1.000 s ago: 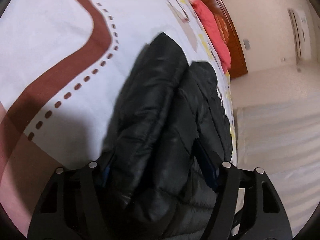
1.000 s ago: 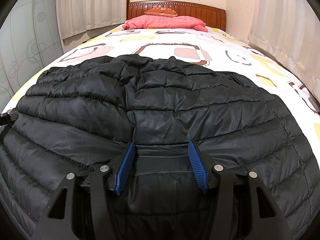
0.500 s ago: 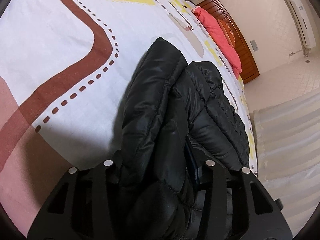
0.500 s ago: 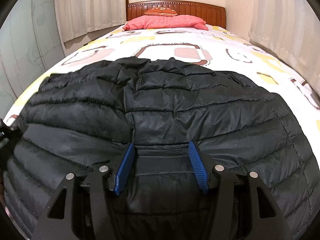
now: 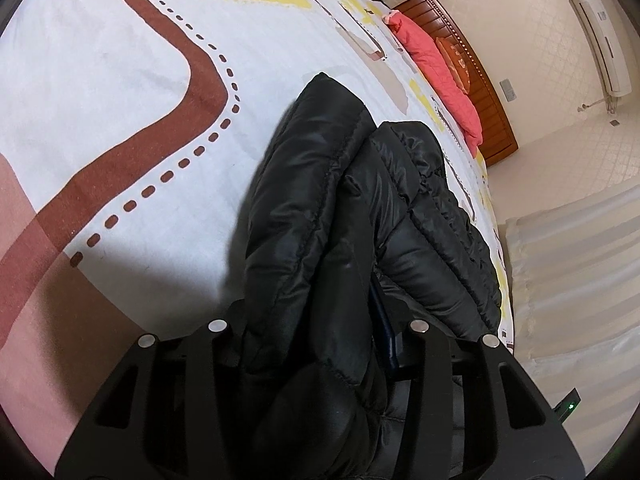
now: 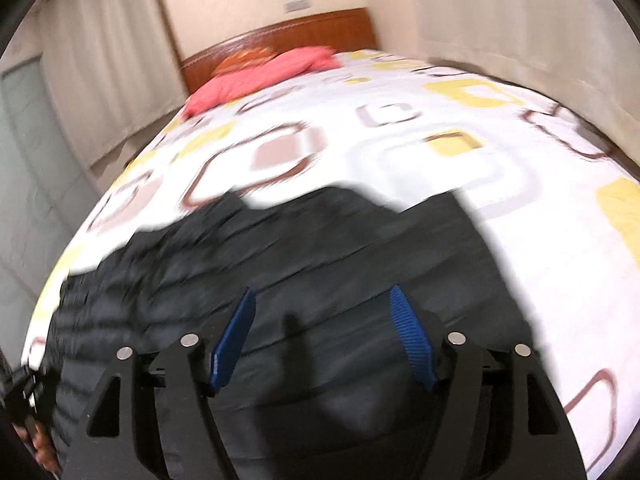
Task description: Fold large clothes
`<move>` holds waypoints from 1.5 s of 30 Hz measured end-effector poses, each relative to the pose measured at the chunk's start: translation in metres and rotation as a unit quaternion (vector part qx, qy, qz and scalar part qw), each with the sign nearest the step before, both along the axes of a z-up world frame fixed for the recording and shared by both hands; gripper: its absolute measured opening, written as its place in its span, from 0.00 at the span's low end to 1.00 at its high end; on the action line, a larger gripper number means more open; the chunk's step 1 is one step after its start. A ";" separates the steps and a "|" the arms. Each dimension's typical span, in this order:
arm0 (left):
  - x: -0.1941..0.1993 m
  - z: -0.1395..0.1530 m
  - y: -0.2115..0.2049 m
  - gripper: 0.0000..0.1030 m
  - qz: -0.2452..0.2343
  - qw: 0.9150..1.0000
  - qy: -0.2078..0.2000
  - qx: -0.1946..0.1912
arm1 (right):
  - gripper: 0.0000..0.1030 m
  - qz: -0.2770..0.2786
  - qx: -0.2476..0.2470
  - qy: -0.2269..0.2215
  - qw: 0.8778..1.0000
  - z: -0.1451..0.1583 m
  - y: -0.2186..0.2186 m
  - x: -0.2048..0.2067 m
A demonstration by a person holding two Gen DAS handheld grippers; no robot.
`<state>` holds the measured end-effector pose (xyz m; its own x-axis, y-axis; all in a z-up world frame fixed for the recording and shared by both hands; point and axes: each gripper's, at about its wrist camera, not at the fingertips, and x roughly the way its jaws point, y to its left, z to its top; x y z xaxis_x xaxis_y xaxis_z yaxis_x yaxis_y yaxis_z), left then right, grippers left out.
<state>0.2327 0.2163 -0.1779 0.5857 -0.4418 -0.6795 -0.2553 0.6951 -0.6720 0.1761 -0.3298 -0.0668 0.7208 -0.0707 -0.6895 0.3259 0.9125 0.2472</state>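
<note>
A black quilted puffer jacket lies across the near end of the bed. My left gripper is shut on a thick bunched fold of the jacket, held on edge above the sheet; its pads are mostly buried in fabric. My right gripper is open, its blue pads wide apart just above the jacket's near part, holding nothing. The right wrist view is motion blurred.
The bed has a white sheet with brown, pink and yellow shapes. A red pillow lies against the wooden headboard. Curtains hang on both sides. An air conditioner is on the wall.
My left gripper closed on the jacket's fold and tilted. My right gripper stayed open but swung and rose quickly, so more bare sheet shows beyond the jacket.
</note>
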 end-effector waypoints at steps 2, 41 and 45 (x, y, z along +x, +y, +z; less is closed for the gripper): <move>-0.001 0.000 0.001 0.44 0.000 1.000 0.000 0.000 | 0.74 -0.023 0.012 0.000 1.000 0.001 -0.027 -0.004; -0.020 0.071 -0.029 0.20 -0.011 0.998 -0.069 -0.006 | 0.32 0.018 0.226 0.018 0.974 -0.072 -0.067 0.036; -0.026 0.099 -0.058 0.20 -0.036 0.995 -0.091 -0.017 | 0.32 0.017 0.236 0.012 0.971 -0.077 -0.073 0.025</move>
